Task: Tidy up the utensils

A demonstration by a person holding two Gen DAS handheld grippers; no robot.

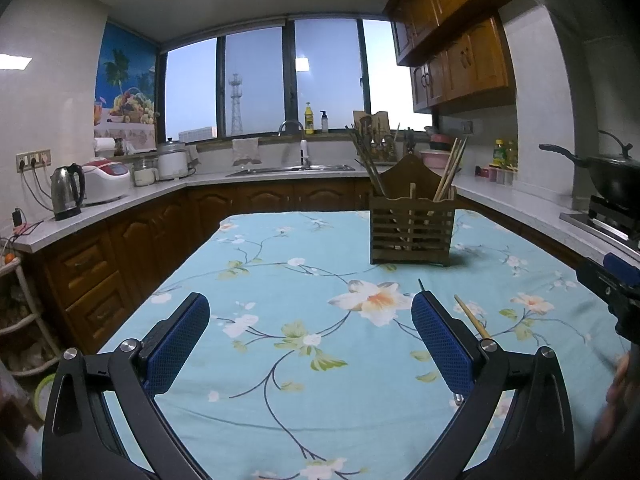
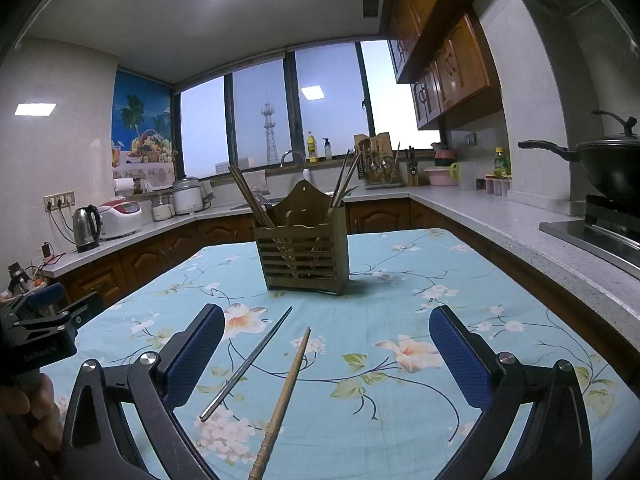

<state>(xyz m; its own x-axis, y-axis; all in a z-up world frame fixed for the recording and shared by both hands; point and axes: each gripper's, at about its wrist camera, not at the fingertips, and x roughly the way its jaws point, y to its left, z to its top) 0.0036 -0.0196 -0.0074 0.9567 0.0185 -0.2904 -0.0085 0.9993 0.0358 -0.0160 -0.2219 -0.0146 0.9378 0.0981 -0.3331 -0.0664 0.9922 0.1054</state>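
Observation:
A slatted wooden utensil holder stands on the floral tablecloth, with several chopsticks leaning in both sides; it also shows in the right wrist view. A metal chopstick and a wooden chopstick lie on the cloth between my right gripper's open fingers. My left gripper is open and empty above the cloth. Tips of the two loose chopsticks, the wooden one clearest, show just right of its right finger.
Kitchen counters run around the table, with a kettle, a rice cooker and a sink. A black wok sits on the stove at right. The other gripper shows at the left edge.

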